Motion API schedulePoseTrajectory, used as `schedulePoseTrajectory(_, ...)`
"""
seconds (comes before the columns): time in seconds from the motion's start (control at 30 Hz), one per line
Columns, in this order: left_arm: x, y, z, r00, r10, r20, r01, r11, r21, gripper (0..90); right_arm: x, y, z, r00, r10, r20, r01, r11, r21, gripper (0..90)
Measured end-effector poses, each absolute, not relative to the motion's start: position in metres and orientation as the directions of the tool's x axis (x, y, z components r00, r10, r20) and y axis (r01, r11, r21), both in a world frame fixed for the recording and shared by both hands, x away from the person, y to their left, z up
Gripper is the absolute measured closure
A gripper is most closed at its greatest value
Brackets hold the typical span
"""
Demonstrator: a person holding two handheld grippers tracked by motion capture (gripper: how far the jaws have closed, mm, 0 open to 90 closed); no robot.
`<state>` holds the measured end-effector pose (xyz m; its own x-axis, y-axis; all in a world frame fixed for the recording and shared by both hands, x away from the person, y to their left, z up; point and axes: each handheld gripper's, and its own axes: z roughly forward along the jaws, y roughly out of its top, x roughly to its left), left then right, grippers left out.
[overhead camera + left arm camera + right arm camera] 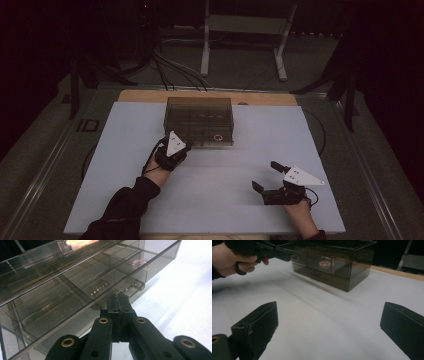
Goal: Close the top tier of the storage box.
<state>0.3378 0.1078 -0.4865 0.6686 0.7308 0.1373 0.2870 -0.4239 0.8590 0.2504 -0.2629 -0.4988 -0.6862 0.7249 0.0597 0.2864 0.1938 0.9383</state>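
A smoky see-through drawer box (200, 112) stands at the back middle of the white table (125, 200). Its upper drawer (82, 287) is pulled out a little and split into compartments. A small pinkish ring-shaped item (218, 136) lies in the drawer's right end (325, 263). My left gripper (188, 145) is at the drawer's front, its jaws pressed together on the clear handle (135, 286). My right gripper (266, 176) rests near the front right of the table. In the right gripper view its jaws stand wide apart over bare table, with nothing between them (329, 322).
A strip of wooden board (150, 96) shows behind the white sheet. Beyond it on the floor are a white metal stand (245, 30) and several cables (170, 67). Dark floor surrounds the table on both sides.
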Motion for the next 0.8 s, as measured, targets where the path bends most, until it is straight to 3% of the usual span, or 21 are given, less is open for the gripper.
schedulePoseTrajectory(0.8, 0.349, 0.106, -0.488, 0.657, 0.741, 0.140, 0.301, -0.428, 0.852, 89.8, 0.250, -0.263, -0.499, -0.687, 0.724, 0.062, 0.286, 0.192, 0.939, 1.8)
